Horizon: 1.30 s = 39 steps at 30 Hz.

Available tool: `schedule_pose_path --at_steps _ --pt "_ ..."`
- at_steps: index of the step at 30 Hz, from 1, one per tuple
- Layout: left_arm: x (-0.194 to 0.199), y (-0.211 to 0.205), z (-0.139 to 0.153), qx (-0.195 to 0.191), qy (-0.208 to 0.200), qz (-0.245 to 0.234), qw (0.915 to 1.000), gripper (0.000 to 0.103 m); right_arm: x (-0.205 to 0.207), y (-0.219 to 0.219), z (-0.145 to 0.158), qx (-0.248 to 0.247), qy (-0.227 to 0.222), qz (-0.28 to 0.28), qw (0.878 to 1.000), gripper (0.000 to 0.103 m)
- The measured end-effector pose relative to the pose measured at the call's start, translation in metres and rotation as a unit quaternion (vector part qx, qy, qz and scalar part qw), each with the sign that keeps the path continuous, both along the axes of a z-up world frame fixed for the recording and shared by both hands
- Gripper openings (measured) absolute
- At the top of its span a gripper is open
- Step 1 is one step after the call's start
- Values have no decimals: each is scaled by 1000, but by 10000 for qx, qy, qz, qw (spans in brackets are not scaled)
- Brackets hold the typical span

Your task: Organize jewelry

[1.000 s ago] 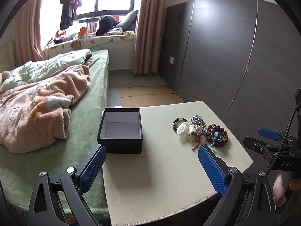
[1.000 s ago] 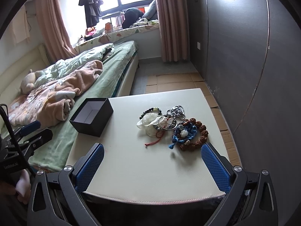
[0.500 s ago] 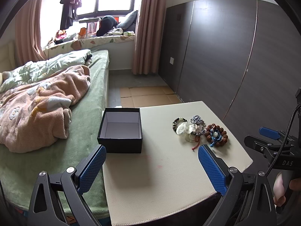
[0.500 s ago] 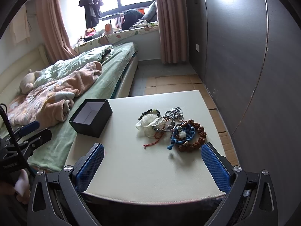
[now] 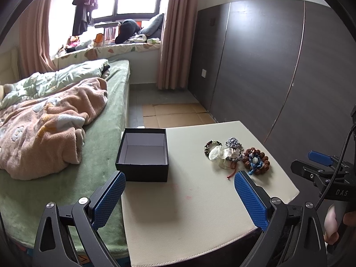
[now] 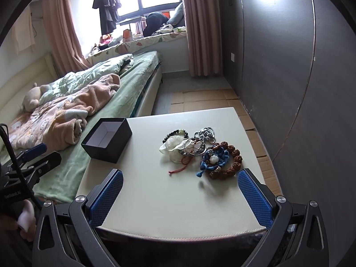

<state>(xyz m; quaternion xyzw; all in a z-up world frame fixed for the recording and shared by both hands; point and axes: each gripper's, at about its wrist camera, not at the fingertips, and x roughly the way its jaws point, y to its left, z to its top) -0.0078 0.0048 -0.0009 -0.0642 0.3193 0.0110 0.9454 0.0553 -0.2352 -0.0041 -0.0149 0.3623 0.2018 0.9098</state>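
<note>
A heap of jewelry [image 6: 200, 151] lies on the cream table [image 6: 173, 200]: a brown bead bracelet [image 6: 231, 162] with a blue cord, silver rings, a dark bead bracelet [image 6: 174, 133], a white piece and a red cord. The heap also shows in the left wrist view [image 5: 235, 158]. An open, empty black box [image 5: 143, 153] stands at the table's left edge, also in the right wrist view [image 6: 106, 140]. My left gripper [image 5: 180, 198] is open and empty above the table's near part. My right gripper [image 6: 180, 198] is open and empty, short of the jewelry.
A bed [image 5: 66, 133] with a pink blanket lies left of the table. A dark wardrobe wall [image 5: 278, 66] stands to the right. Cardboard sheets [image 5: 178, 113] cover the floor beyond the table. The other gripper shows at each view's edge.
The right gripper has drifted slightly, so the jewelry sits a little farther away in its view. The left view is almost unchanged. Both grippers stay open.
</note>
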Motion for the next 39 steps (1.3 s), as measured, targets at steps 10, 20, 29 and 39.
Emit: schedule_pose_path --at_steps 10,20,29,39 --pt "4 0 2 -69 15 -2 10000 98 3 -8 6 66 -40 -121 9999 103" --pt "22 -9 3 -191 22 -82 9998 98 13 -13 8 180 63 -299 9994 103" --pt "49 -28 -2 -439 -9 -298 9986 93 48 -42 -7 718 595 -791 9925 96" --pt "92 -47 -24 -722 362 -531 9953 78 91 -61 -40 1503 1478 -1052 9719 73"
